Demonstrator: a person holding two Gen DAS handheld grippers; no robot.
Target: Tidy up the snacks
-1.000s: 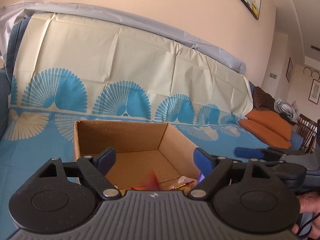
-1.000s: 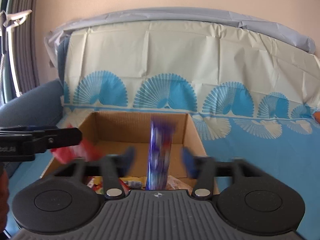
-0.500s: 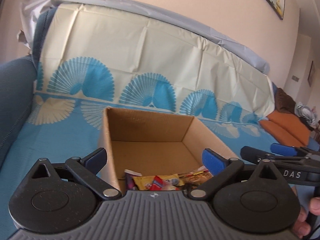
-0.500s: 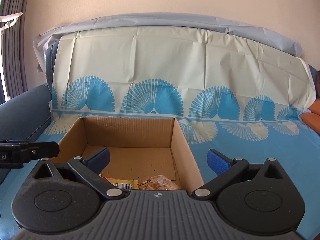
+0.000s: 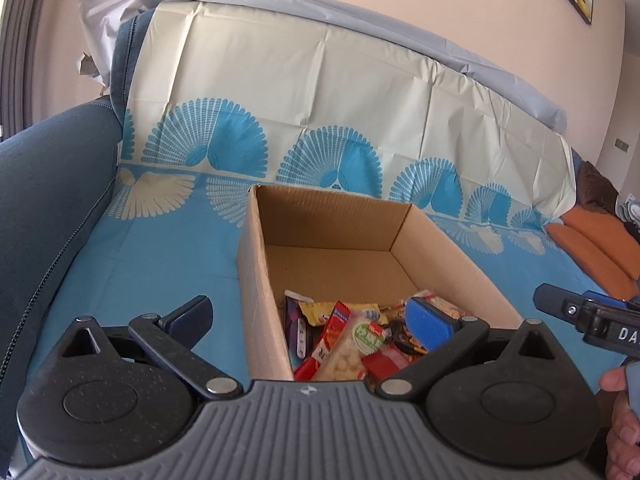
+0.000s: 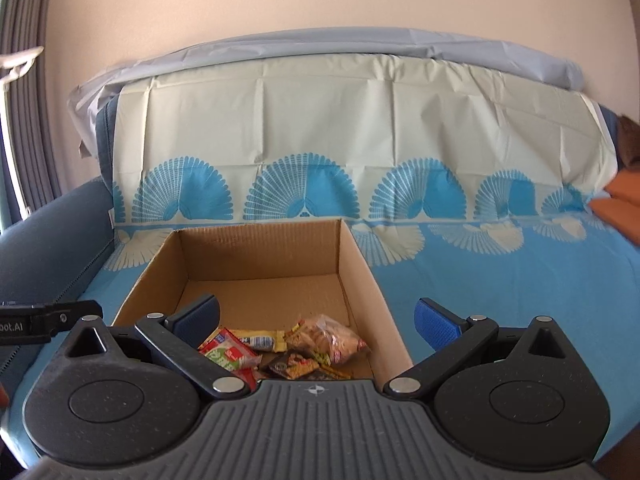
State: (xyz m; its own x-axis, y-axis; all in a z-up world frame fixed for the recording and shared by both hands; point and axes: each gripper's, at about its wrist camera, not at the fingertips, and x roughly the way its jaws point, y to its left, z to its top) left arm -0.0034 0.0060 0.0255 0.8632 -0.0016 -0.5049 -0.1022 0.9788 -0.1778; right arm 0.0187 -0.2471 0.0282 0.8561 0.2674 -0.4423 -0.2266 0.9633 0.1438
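Observation:
An open cardboard box (image 5: pixel 332 220) stands on the blue-patterned sofa cover. Several snack packets (image 5: pixel 348 340) lie heaped at its near end, among them red, yellow and purple wrappers and a clear bag of biscuits (image 6: pixel 332 338). My left gripper (image 5: pixel 310 320) is open and empty above the box's near left wall, one finger outside it and one over the snacks. My right gripper (image 6: pixel 318 318) is open and empty too, straddling the box's (image 6: pixel 260 248) near right wall. Each gripper shows at the edge of the other's view: the right gripper (image 5: pixel 580 316) and the left gripper (image 6: pixel 48 320).
The box sits on the seat of a sofa with a dark blue armrest (image 5: pixel 48 184) at the left. Orange cushions (image 5: pixel 592 248) lie far to the right. A hand (image 5: pixel 620 420) holds the right gripper's handle. The far half of the box floor is bare.
A second ago a purple packet hung blurred between the right jaws and a red one by the left gripper. Now both jaws are wide and empty, and both grippers have drawn back from the box.

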